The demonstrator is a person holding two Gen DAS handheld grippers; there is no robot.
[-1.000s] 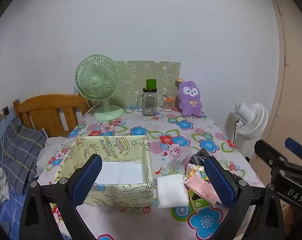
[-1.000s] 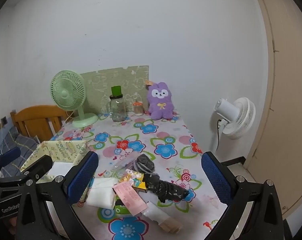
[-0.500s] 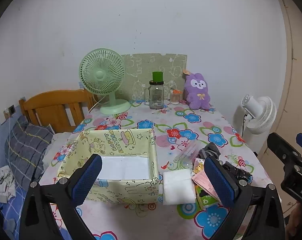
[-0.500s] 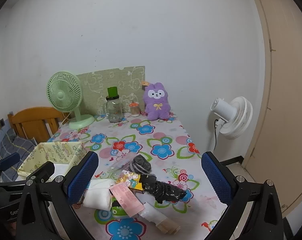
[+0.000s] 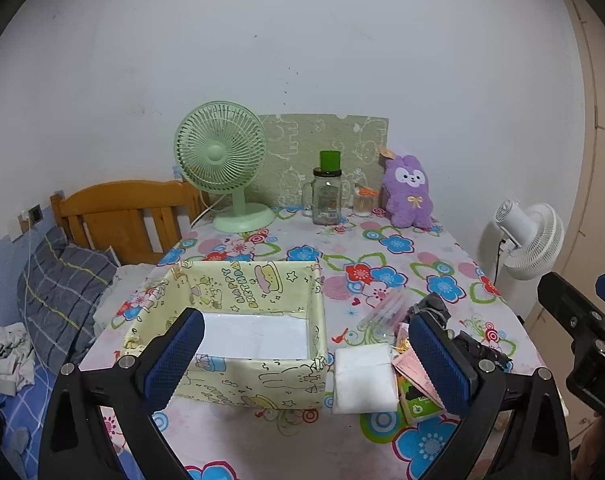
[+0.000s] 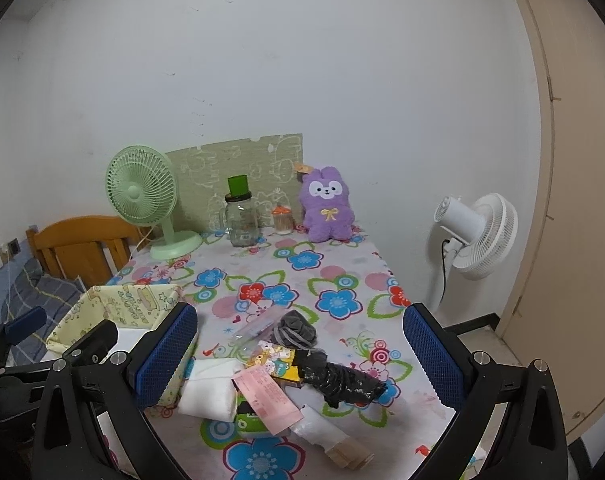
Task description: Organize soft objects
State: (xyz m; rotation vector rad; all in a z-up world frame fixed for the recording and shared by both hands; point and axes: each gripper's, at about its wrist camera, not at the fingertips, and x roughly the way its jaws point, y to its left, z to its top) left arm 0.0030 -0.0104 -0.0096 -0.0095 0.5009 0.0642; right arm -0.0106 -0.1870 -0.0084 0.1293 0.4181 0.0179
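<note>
The left tool (image 5: 304, 354) hangs above the near edge of the bench (image 5: 382, 280), its blue pads spread wide and holding nothing; between and just beyond them sits the yellow fabric box (image 5: 238, 328), open-topped and bare but for its white floor. Just past the box's right wall, nearer that tool's right pad, lies a folded white cloth (image 5: 364, 380), and to its right a loose heap: a pink slip (image 6: 266, 396), a cartoon-printed packet (image 6: 274, 360), a grey knitted bundle (image 6: 296, 328) and a crumpled black bag (image 6: 342, 380). The right tool (image 6: 300, 354) hovers over that heap, likewise fully open and empty, with the cloth ahead of its left pad and the black bag ahead toward its right one. To do the first pick well, I would judge it best to bring one tool down over the white cloth, straddling its folded thickness rather than a single layer, pinch near the middle so it does not unfold, then lift clear of the box wall before lowering it inside. The cloth touches the pink slip, so a shallow, square approach should avoid dragging paper along. Compared with a second ago, both tools have drawn back and risen, so the box, fan (image 5: 222, 160) and purple plush (image 5: 408, 192) sit lower and farther off; nothing on the bench has shifted.
</note>
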